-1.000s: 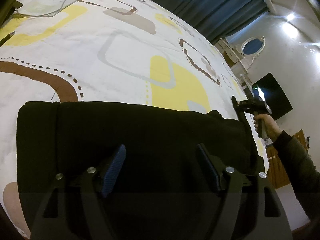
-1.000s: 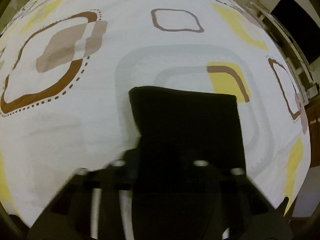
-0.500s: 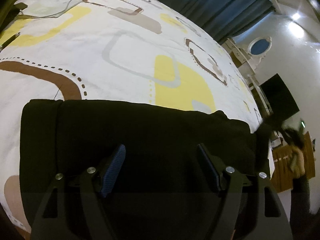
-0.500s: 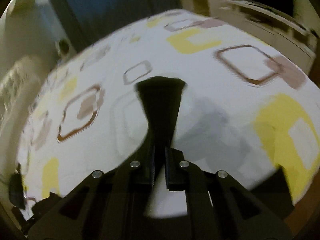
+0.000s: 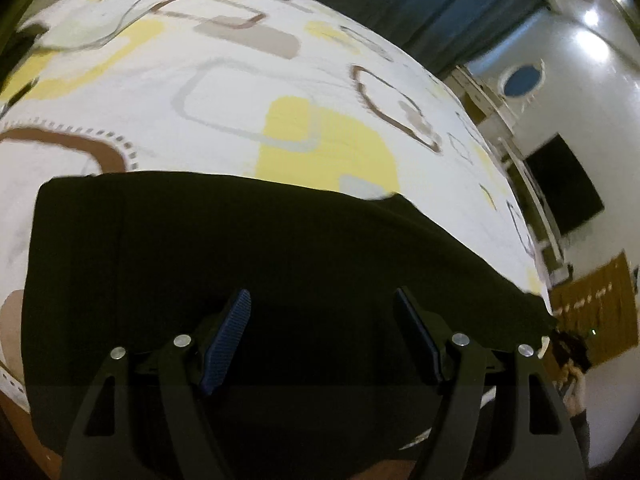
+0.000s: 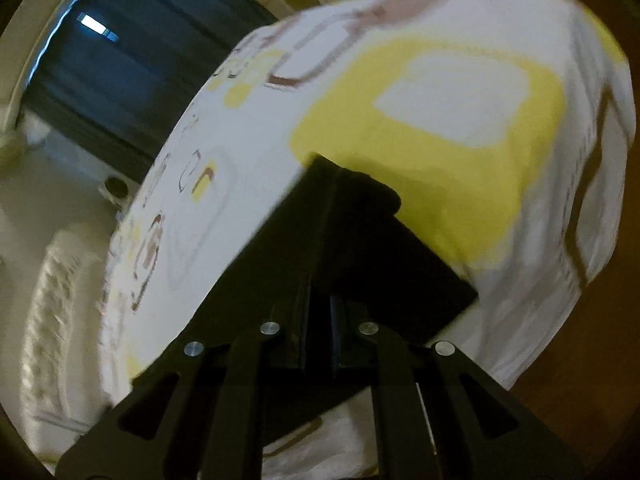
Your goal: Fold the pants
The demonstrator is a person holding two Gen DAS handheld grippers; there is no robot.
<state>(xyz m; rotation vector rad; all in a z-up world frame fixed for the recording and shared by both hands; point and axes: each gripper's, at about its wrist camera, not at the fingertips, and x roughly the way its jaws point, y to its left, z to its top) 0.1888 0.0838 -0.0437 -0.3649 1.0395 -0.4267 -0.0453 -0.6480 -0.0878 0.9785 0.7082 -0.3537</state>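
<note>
Black pants (image 5: 280, 248) lie spread on the patterned bed sheet (image 5: 240, 92) and fill the lower half of the left wrist view. My left gripper (image 5: 322, 316) hovers over them, open, its blue pads apart with nothing pinched. My right gripper (image 6: 320, 312) is shut on one end of the pants (image 6: 360, 240), and the black cloth runs taut from its jaws up over the sheet (image 6: 440, 120). In the left wrist view that right gripper (image 5: 572, 352) shows blurred at the pants' far right corner, held by a hand (image 5: 574, 384).
The bed edge drops off at the right, with sheet hanging down (image 6: 560, 300). Dark blue curtains (image 5: 400, 0) hang behind the bed. A black screen (image 5: 560, 184) and a wooden cabinet (image 5: 592, 304) stand along the right wall.
My right gripper has closed on the pants' end and swung far across the bed with it, rolling as it went. The cloth now runs taut. My left gripper has drawn back slightly, still open.
</note>
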